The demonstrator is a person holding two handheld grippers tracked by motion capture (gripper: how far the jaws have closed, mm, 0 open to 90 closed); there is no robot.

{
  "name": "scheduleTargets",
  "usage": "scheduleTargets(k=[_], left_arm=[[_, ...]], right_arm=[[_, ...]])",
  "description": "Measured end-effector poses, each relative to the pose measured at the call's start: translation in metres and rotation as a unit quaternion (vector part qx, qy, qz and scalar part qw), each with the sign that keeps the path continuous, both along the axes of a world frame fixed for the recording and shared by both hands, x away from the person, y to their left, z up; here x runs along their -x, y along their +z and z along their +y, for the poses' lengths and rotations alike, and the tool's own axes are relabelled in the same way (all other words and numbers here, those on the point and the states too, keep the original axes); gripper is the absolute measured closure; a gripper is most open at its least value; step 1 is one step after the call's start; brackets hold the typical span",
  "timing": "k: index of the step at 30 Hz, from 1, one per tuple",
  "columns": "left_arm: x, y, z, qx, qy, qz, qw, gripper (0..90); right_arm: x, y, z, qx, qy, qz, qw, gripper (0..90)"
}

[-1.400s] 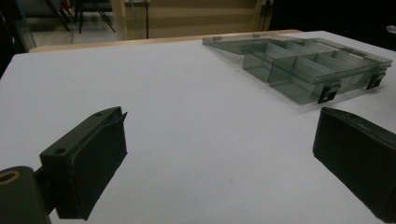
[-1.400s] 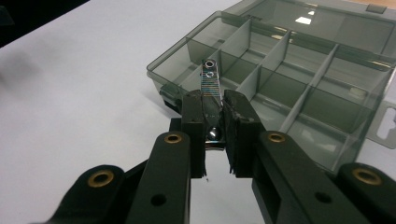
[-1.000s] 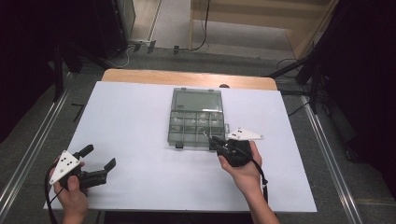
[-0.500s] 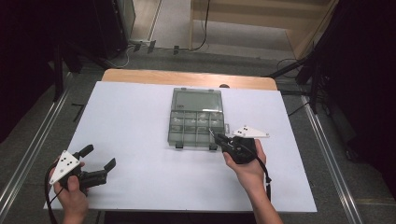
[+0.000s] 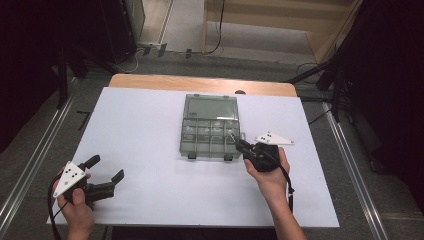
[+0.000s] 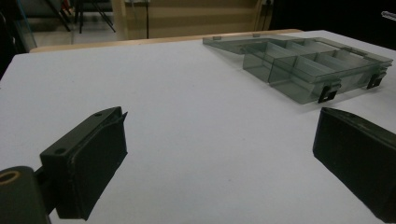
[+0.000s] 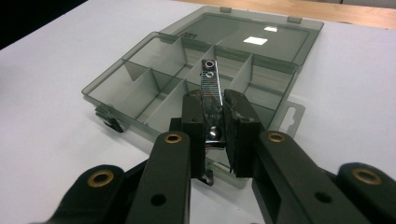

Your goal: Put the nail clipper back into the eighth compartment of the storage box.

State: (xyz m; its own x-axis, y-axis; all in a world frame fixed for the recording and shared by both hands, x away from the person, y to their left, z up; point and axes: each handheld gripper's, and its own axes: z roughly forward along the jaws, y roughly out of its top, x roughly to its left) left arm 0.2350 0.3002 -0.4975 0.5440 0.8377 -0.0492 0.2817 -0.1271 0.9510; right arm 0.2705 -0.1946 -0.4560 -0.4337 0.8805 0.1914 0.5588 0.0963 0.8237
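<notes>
Even overhead light brightens the white rectangular table top point(image 5: 150, 130), while the surroundings fall into darkness. A square glare patch sits on the clear smoky plastic compartment box's point(image 7: 154, 79) lid. All views are soft and slightly blurred.

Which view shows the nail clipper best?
The right gripper view: the nail clipper sits close up, clamped between the right tool, its chrome lever pointing over the open compartment box. In the high view it is a tiny sliver at the tool's tip. The left gripper view gives the box, not the clipper.
</notes>
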Motion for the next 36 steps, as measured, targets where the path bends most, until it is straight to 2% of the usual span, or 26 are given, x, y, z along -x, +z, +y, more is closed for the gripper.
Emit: scheduleTargets(k=[9,19,36], left_arm=[[0.0,0.0,0.0,-0.001,-0.001,-0.001,1.0,2.3],[0.0,0.0,0.0,-0.005,0.0,0.0,1.0,2.3],[0.0,0.0,-0.001,-0.003,-0.001,-0.001,1.0,2.3]], right_arm=[[-0.007,-0.005,-0.006,-0.001,-0.013,-0.001,0.9999,81.2],[-0.015,-0.017,-0.006,-0.009,-0.017,0.018,0.9996,81.2],[-0.022,-0.035,-0.001,0.002,-0.019,0.037,0.9991,80.9]])
